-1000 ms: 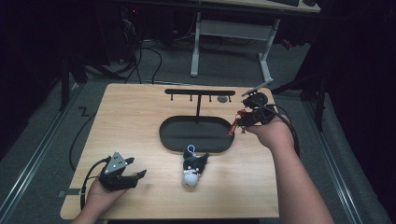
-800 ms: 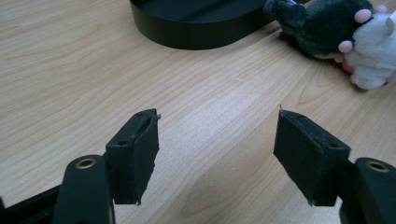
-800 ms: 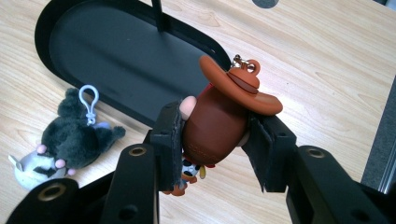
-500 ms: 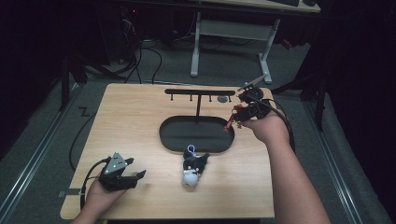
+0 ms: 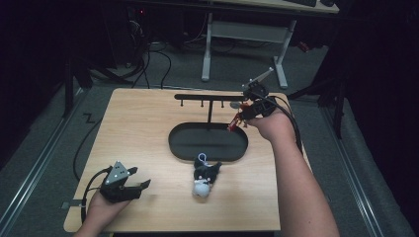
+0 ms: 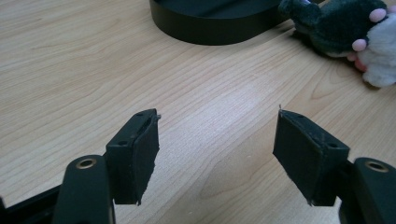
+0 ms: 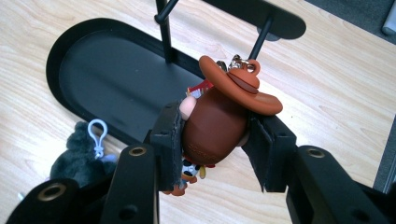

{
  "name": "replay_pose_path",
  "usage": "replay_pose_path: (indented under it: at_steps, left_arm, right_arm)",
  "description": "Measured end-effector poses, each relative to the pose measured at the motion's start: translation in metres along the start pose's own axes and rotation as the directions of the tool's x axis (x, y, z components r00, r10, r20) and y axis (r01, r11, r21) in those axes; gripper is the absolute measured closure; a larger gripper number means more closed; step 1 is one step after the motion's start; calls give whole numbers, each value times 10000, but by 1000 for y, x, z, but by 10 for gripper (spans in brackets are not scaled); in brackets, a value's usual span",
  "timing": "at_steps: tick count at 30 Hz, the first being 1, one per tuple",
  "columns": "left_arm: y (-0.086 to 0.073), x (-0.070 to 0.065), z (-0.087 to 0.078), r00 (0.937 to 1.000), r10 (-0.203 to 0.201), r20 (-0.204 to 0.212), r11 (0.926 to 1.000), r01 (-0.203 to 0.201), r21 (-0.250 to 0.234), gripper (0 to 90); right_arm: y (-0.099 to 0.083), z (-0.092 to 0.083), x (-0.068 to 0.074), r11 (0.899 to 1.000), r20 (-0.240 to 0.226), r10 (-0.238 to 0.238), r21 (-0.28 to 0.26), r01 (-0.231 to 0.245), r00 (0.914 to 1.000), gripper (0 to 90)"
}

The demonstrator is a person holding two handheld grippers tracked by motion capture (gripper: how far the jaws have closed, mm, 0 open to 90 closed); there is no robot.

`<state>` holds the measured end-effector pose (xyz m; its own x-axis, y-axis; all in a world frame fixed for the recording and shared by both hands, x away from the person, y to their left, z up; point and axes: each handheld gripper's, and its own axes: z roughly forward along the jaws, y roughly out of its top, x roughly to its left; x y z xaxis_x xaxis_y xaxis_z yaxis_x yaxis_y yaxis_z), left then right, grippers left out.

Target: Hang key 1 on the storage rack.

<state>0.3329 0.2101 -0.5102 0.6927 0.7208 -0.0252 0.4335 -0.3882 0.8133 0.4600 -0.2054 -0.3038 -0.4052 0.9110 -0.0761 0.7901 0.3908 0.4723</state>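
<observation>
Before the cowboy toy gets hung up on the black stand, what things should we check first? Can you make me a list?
1. Right gripper grips the cowboy keychain firmly: ok, both pads press its brown body.
2. Keychain's metal ring free to catch a peg: cannot tell, it is partly hidden behind the hat.
3. Stand's crossbar has spare pegs: ok, nothing hangs there.
4. Black tray under the bar holds nothing: ok.
5. Plush toy lies out of the way: ok, on the table in front of the tray.
6. Left gripper idle: ok, open over bare wood.
</observation>
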Motion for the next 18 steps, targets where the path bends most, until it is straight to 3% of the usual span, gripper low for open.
replay_pose_path:
  at_steps: [18]
  left_arm:
    - [-6, 4, -3, 9998, -190, -93, 9997, 191, 153, 314]
  right_arm:
    - [12, 19, -21, 9988, 136, 458, 137, -460, 9989, 586]
